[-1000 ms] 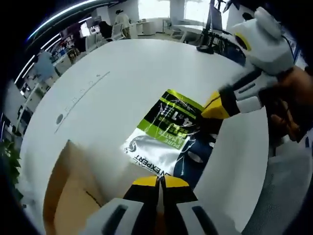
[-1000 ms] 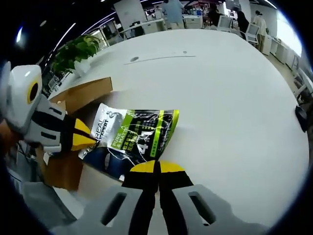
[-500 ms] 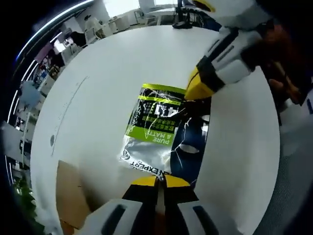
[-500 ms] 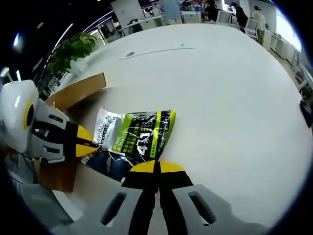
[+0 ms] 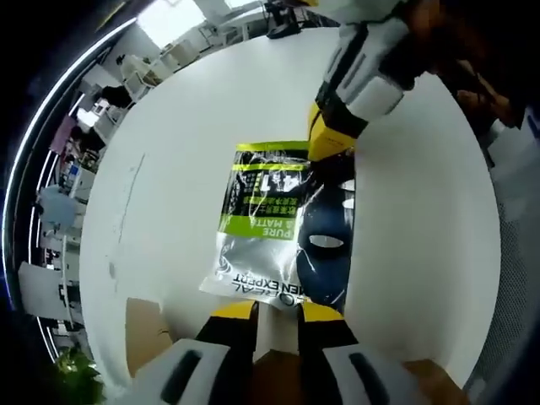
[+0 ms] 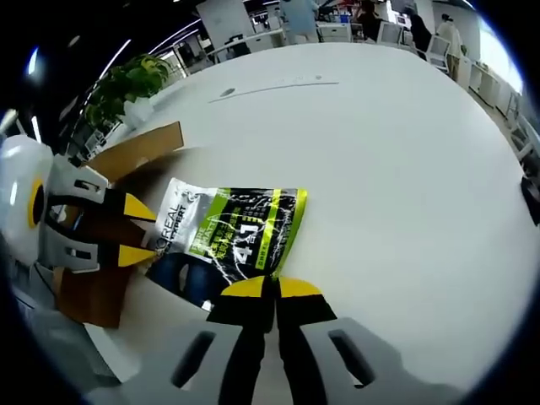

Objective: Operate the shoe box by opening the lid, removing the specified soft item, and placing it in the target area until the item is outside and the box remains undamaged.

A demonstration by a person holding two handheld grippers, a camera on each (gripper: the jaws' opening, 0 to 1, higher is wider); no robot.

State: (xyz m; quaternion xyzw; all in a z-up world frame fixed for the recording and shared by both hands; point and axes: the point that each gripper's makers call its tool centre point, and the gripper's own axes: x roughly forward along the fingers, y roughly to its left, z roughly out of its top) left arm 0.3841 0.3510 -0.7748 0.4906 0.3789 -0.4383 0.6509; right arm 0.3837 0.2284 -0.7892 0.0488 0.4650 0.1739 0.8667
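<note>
A soft plastic pouch (image 5: 270, 221), printed green, black, silver and dark blue, lies flat on the white tabletop (image 5: 177, 143), outside the cardboard shoe box (image 6: 126, 160).

In the left gripper view, the left tool (image 5: 276, 310) rises from 6 o'clock with its yellow-tipped jaws spread apart, the tips just at the pouch's near silver edge and not gripping it. A corner of the brown box shows at 7 o'clock. The right tool (image 5: 331, 148) reaches in from 1 o'clock, its yellow tips pressed together on the pouch's far edge, where the green band meets the dark blue part.

In the right gripper view, the right tool (image 6: 261, 288) sits at 6 o'clock with its jaws clenched on the pouch's (image 6: 228, 236) near edge. The left tool (image 6: 135, 229) comes in from 9 o'clock, jaws parted, its tips just beside the pouch's silver end. The box lies beyond and beneath it, at 9 to 10 o'clock. A potted plant (image 6: 126, 84) stands at 11 o'clock beyond the tabletop (image 6: 380, 169).
</note>
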